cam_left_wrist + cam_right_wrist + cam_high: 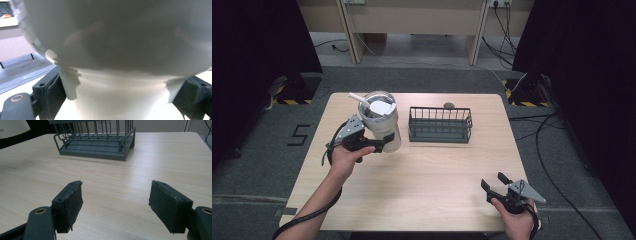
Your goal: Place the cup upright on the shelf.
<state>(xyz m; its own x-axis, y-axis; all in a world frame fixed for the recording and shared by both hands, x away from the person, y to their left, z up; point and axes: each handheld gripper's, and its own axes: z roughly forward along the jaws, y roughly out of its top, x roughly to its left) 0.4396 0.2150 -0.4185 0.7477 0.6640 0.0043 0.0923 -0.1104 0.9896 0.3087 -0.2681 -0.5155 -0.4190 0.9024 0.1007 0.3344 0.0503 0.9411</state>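
A large silver tumbler (381, 122) with a white straw (357, 97) at its rim is held tilted above the left part of the table. My left gripper (379, 145) is shut on its lower body. In the left gripper view the tumbler (117, 50) looms close and blurred, with the black jaws pressed on either side of its narrower base. My right gripper (495, 182) rests near the table's front right corner, open, nothing between its pads (72, 202). A dark wire basket (440, 125) stands behind the table's middle and shows again as the basket (96, 138) ahead of the right jaws.
A small dark round object (449, 105) lies behind the basket near the far edge. The wooden table (432, 185) has bare room in the middle and front. Black curtains and floor cables flank the table.
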